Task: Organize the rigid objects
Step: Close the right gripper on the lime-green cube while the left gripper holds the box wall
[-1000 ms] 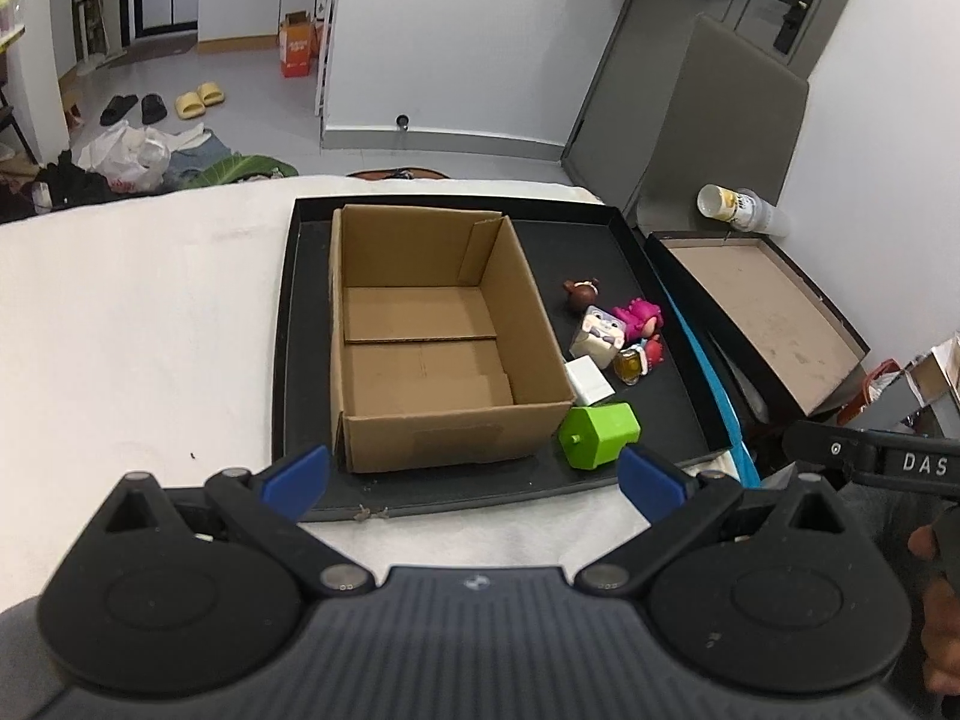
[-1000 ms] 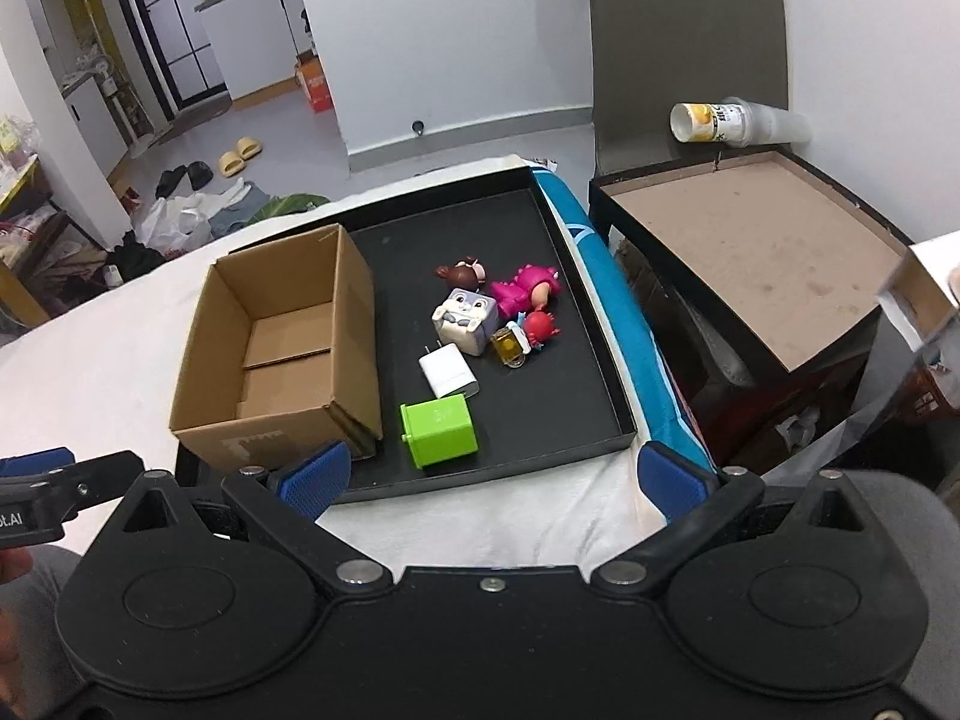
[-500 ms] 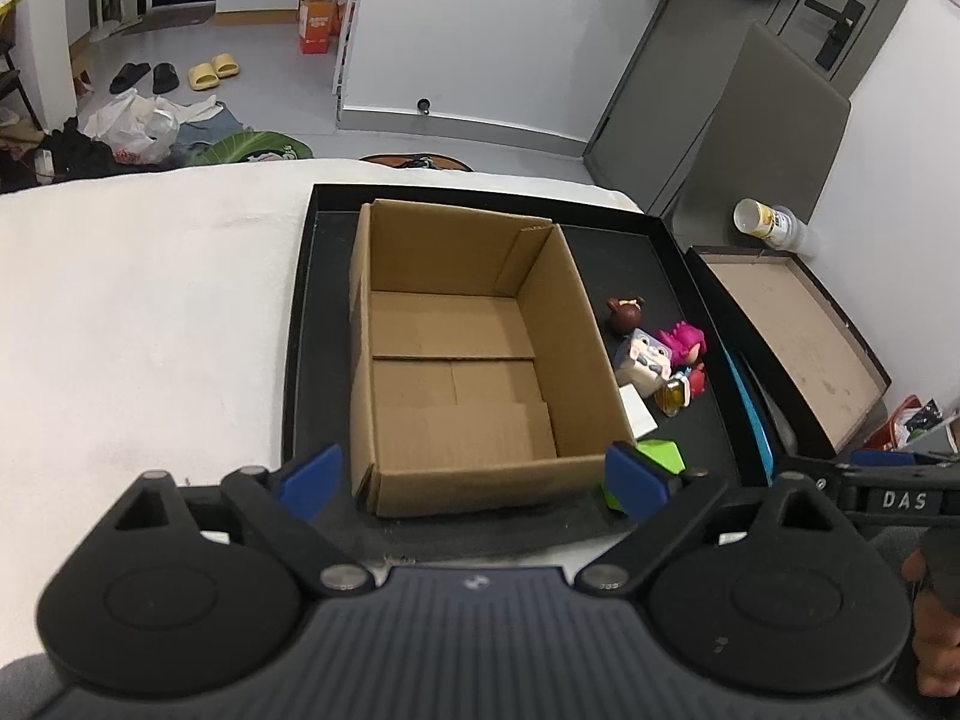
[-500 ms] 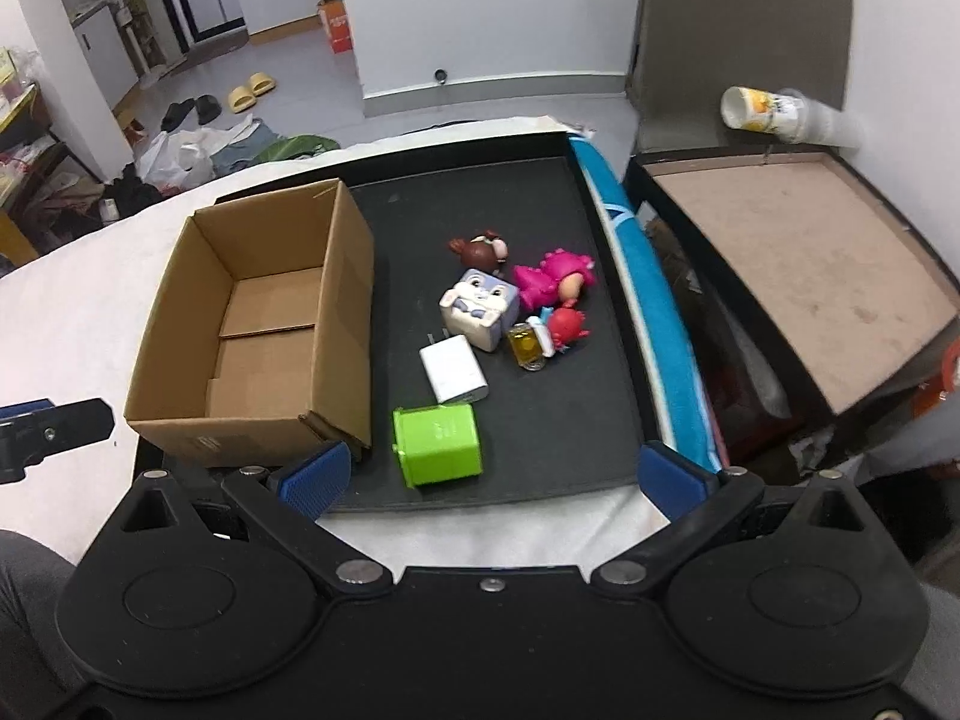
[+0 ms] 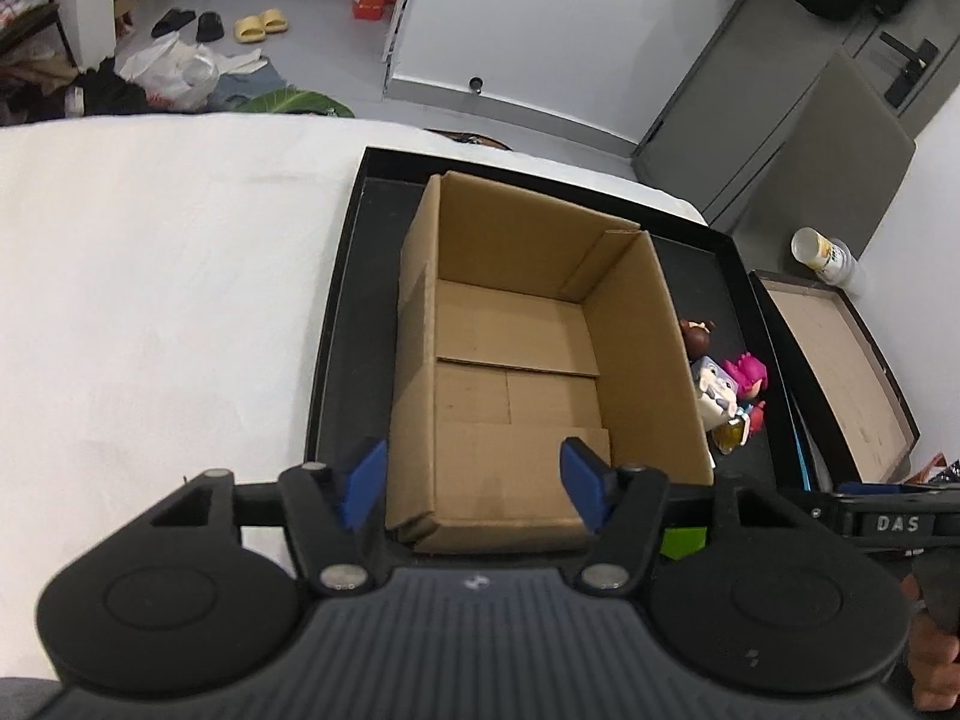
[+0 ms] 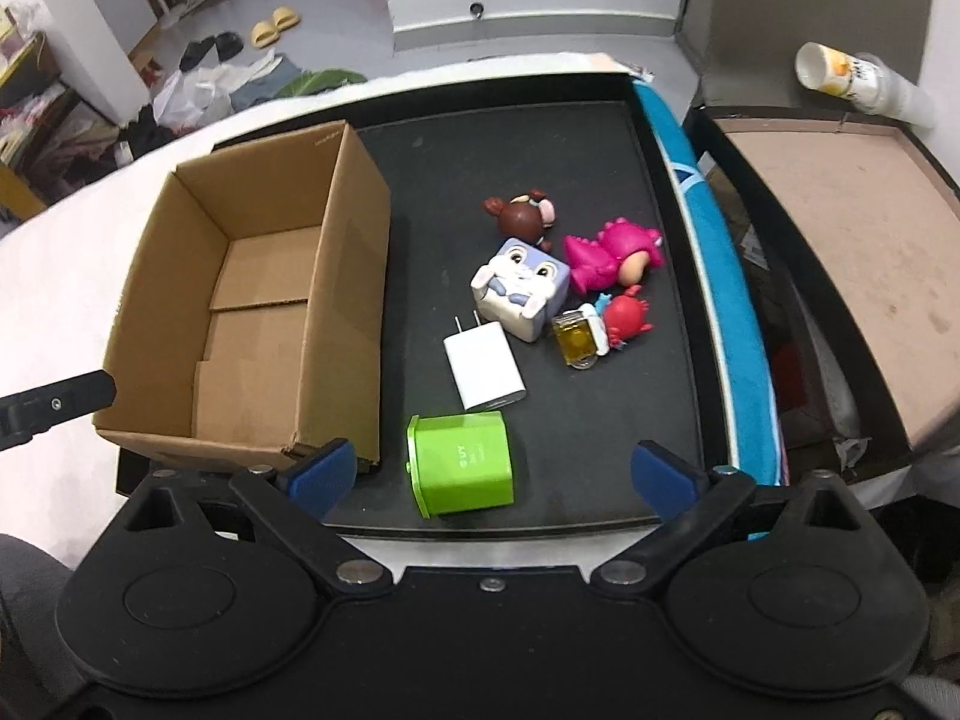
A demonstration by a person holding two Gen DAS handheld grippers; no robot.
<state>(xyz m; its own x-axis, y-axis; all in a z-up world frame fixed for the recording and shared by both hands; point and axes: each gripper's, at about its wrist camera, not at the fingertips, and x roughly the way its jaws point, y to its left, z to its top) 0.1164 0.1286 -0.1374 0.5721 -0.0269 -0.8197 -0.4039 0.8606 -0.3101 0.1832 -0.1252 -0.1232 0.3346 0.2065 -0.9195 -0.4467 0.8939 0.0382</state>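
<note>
White bedding [image 5: 150,312] under black tray [image 6: 540,138]; both hand-held grippers closing, nothing between.

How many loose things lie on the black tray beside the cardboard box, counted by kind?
Toy figures: 4 (brown one, grey cube one, pink one, red one)
White charger: 1
Green block: 1
Small yellow item: 1
Total: 7
</note>
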